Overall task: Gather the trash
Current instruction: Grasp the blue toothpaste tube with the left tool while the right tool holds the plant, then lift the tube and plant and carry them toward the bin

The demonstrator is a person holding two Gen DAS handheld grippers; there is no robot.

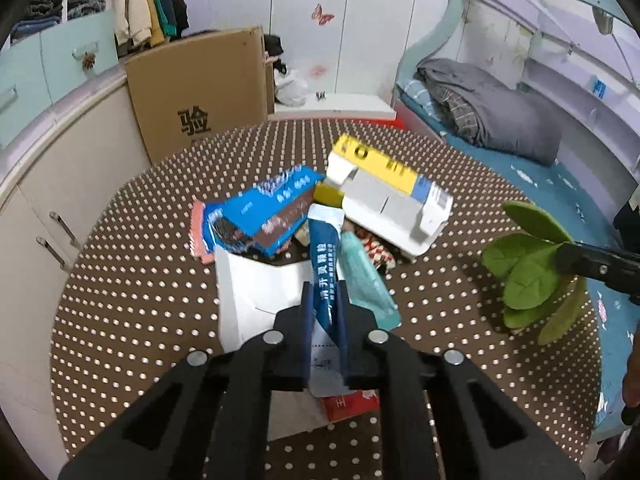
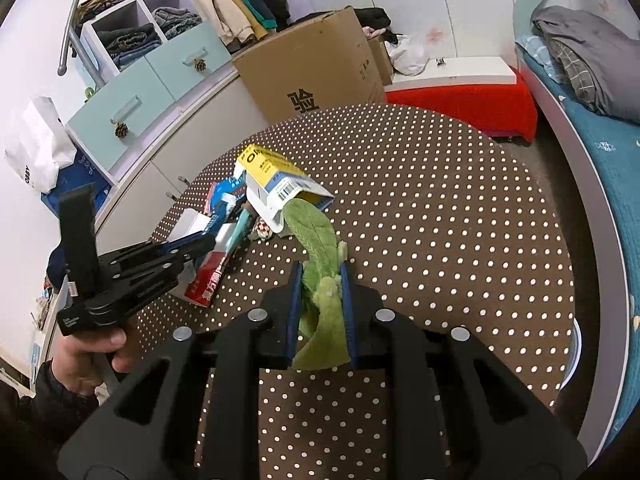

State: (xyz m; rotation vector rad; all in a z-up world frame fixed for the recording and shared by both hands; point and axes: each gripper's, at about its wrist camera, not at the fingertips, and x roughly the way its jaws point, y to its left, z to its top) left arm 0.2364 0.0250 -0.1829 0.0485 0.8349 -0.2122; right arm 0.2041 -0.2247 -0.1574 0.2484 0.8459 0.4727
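Trash lay heaped near the middle of the polka-dot table (image 1: 120,320): in the left wrist view I could see a blue snack wrapper (image 1: 264,208), a yellow-and-white carton (image 1: 392,188), a teal pouch (image 1: 368,280), white paper (image 1: 256,292) and a red packet (image 1: 348,404) partly under the tool. The left gripper (image 1: 325,308) was clenched on a blue sachet (image 1: 325,256) with white lettering, whose upper end pointed toward the pile; whether it was lifted clear I could not tell. At the right edge the other tool held green leaves (image 1: 528,268) above the table. In the right wrist view, the right gripper (image 2: 320,292) was closed on the leaves (image 2: 316,240), pinched between the blue pads (image 2: 294,300), the tip reaching toward the open end of the carton (image 2: 276,180). The left gripper (image 2: 200,246) showed at the left, held in a bare hand (image 2: 88,356), its jaws among the wrappers. No bin was visible. To my eye both pickups were done and the step in hand was carrying off; the next move would call for lifting both pieces free of the pile without dragging neighbours, then finding a receptacle outside these views.
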